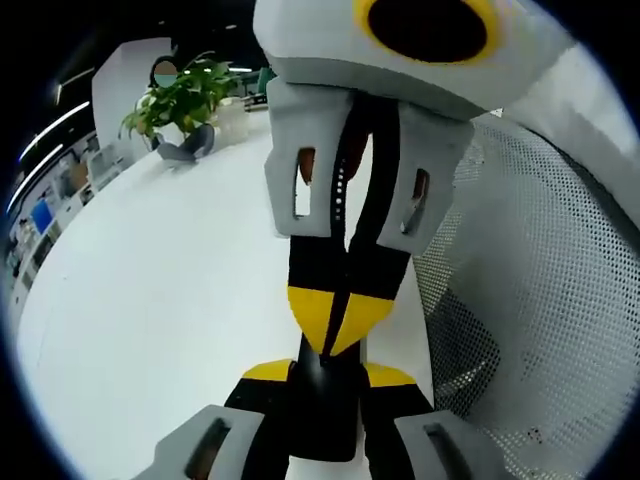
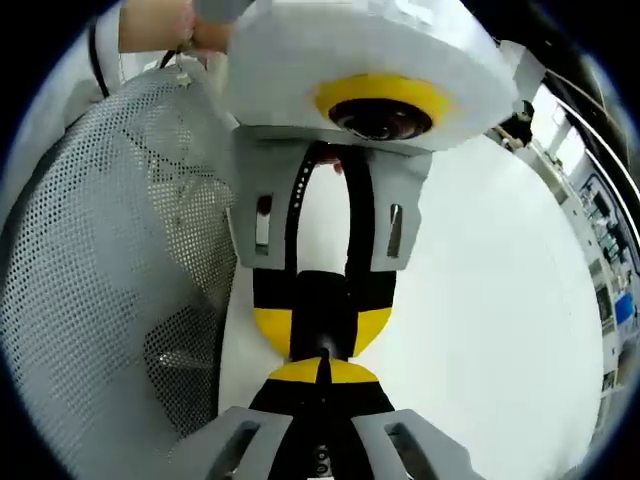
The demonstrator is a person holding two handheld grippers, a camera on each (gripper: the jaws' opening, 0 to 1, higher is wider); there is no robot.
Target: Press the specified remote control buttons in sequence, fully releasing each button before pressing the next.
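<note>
A black remote control (image 1: pixel 326 405) is clamped between the yellow-tipped jaws of my left gripper (image 1: pixel 327 376), end-on to the left gripper view. My right gripper (image 1: pixel 336 325) faces it from above with its jaws shut together, its yellow tip touching the remote's upper end. In the right gripper view, my right gripper (image 2: pixel 320 372) rises from the bottom, shut with nothing in it. It is tip to tip with the left gripper (image 2: pixel 320 335), which holds the remote control (image 2: pixel 320 295). The buttons are hidden.
Beneath both grippers lies a white table (image 1: pixel 170 300). A grey mesh chair back (image 1: pixel 540 300) stands close beside them, also seen as a chair back (image 2: pixel 100 250) on the left. A potted plant (image 1: pixel 180 100) sits at the table's far end. A hand (image 2: pixel 160 25) shows at the top.
</note>
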